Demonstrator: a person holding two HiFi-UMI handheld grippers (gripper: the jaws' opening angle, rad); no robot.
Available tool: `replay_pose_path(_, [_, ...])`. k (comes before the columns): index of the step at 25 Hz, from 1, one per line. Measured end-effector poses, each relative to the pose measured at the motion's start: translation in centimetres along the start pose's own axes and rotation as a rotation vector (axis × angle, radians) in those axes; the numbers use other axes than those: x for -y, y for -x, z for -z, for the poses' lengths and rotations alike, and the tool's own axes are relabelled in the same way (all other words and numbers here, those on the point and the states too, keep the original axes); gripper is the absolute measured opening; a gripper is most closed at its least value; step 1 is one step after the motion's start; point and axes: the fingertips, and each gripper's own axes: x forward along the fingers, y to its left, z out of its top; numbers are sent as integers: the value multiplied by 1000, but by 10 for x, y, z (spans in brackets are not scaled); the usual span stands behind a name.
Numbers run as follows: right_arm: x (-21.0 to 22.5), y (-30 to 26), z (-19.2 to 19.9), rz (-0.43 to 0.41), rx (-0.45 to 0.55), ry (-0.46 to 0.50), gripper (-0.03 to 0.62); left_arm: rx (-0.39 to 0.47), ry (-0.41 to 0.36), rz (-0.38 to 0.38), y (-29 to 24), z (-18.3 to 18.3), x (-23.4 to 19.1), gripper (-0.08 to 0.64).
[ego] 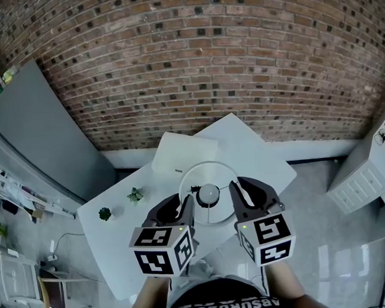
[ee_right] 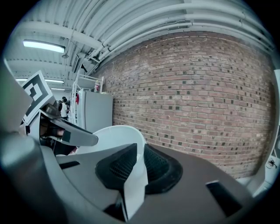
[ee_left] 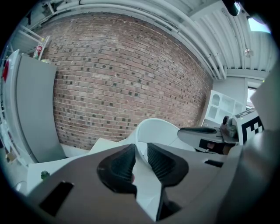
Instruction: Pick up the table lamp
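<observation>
Red brick wall (ego: 193, 59) fills the upper frame, with a grey refrigerator (ego: 41, 133) at the left. In the centre, over the white table (ego: 264, 159), our left gripper (ee_left: 141, 158) and right gripper (ee_right: 139, 162) each pinch the shade of the table lamp (ego: 208, 194).

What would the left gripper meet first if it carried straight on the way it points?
The left gripper is clamped on the white lampshade, so that comes first; beyond it probably the brick wall, though depth is unclear.
</observation>
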Motion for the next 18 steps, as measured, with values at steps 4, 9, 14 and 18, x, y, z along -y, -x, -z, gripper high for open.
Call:
replay_pose_path(4, [-2, 3, 3, 0, 2, 9, 49, 0, 2, -4, 2, 6, 1, 84])
replay_pose_path(9, [-7, 5, 5, -2, 1, 18, 49, -4, 16, -8, 4, 12, -1, 84])
replay_pose_path(14, [-12, 4, 7, -7, -1, 32, 48, 4, 28, -16, 8, 16, -5, 83])
replay_pose_path(18, [-14, 2, 12, -9, -10, 31, 49, -1, 24, -20, 6, 19, -7, 83])
